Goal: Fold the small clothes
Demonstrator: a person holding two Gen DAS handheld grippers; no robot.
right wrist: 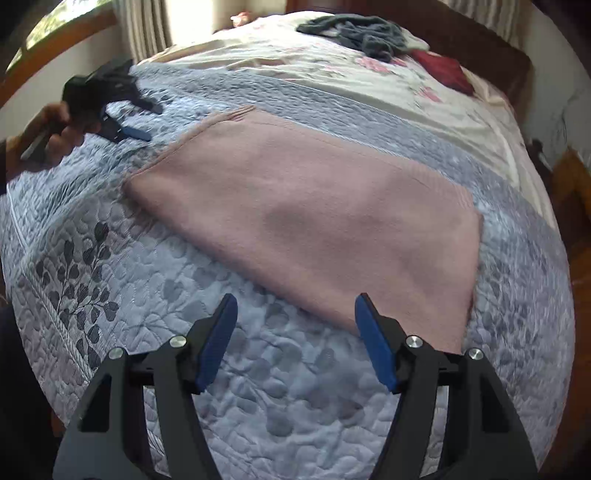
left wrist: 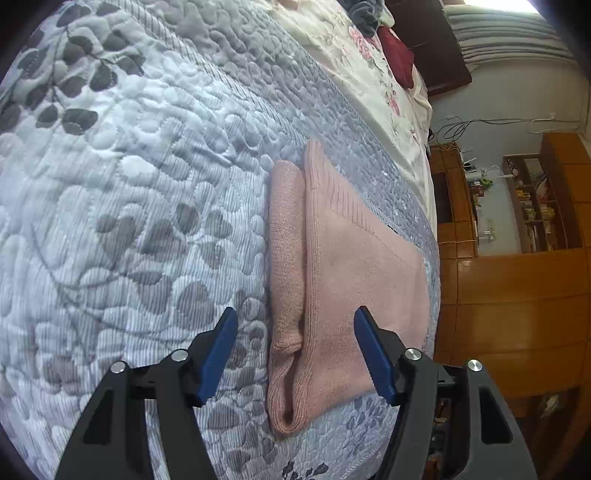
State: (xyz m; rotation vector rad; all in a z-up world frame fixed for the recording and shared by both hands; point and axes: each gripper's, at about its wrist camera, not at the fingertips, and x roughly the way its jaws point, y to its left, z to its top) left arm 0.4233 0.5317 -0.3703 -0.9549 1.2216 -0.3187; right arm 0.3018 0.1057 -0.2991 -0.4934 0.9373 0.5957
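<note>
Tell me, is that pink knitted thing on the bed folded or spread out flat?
Partly folded. The pink sweater lies flat on the quilt, with a sleeve doubled alongside its body. Neither gripper touches it.

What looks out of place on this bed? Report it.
On the folded pink sweater, one sleeve sticks out along its edge instead of being tucked in. A grey garment lies crumpled at the far end of the bed. Nothing looks damaged.

A home bedroom: a bed under a grey quilted bedspread (right wrist: 295, 387) with leaf stitching, a dark wooden headboard (left wrist: 436, 44) at its far end, wooden cabinets and bookshelves (left wrist: 535, 203) beside it.
</note>
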